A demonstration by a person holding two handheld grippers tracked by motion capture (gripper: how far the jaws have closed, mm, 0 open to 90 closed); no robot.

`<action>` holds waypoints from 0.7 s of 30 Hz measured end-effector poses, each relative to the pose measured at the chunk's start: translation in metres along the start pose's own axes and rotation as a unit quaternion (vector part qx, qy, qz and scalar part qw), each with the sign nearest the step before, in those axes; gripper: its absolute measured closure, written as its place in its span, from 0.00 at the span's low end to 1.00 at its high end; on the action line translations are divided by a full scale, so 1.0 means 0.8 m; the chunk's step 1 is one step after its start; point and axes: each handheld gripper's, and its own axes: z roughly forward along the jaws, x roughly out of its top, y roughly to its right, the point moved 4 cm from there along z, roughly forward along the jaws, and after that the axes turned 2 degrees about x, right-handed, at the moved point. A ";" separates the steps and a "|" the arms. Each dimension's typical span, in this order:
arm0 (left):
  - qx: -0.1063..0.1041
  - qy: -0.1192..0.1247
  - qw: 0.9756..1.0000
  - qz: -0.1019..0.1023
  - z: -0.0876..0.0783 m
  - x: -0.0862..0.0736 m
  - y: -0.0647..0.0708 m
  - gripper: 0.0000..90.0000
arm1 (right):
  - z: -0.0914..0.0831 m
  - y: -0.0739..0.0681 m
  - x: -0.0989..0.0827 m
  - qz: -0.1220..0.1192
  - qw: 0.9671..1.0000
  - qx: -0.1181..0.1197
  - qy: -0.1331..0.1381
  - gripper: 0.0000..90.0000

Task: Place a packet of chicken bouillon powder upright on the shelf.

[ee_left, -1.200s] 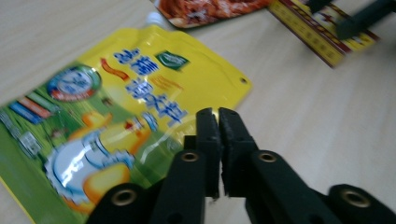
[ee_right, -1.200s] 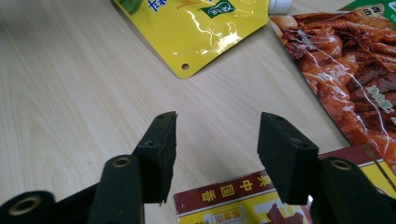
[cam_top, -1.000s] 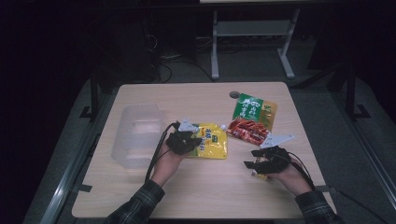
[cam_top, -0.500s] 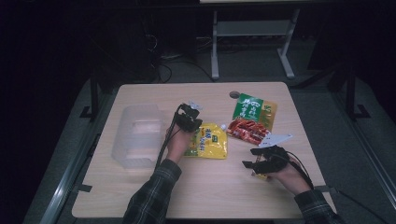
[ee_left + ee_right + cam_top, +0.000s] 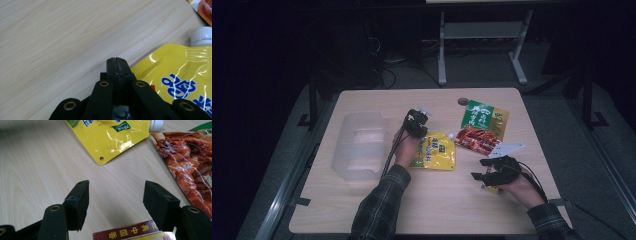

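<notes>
Table [image 5: 362, 210]: tub [image 5: 358, 145] at left, spouted pouch [image 5: 436, 150] in the middle, food packet [image 5: 481, 127] right of it, farther back.

Wooden table [image 5: 362, 210]: clear plastic container [image 5: 358, 145], yellow spouted pouch [image 5: 437, 151], red-green food packet [image 5: 481, 127].

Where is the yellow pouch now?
In the high view the yellow pouch lies mid-table, right of the clear box, left of the red packet.

Two pouches [image 5: 434, 151] [image 5: 482, 128], one clear tub [image 5: 359, 145]
</notes>
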 end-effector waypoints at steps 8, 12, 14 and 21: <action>-0.009 -0.024 1.000 -0.012 -0.007 -0.016 0.000 1.00 | 0.000 -0.002 0.001 -0.002 1.000 -0.001 0.000 0.41; -0.017 -0.024 1.000 -0.005 -0.018 -0.029 0.007 1.00 | 0.000 -0.002 0.002 -0.003 1.000 -0.001 0.001 0.41; -0.021 -0.024 0.999 -0.003 -0.023 -0.034 0.009 1.00 | 0.002 -0.003 0.003 -0.006 1.000 -0.001 0.000 0.41; -0.028 -0.019 0.999 0.004 -0.032 -0.044 0.011 1.00 | 0.021 -0.021 0.024 -0.019 1.000 0.008 0.001 0.50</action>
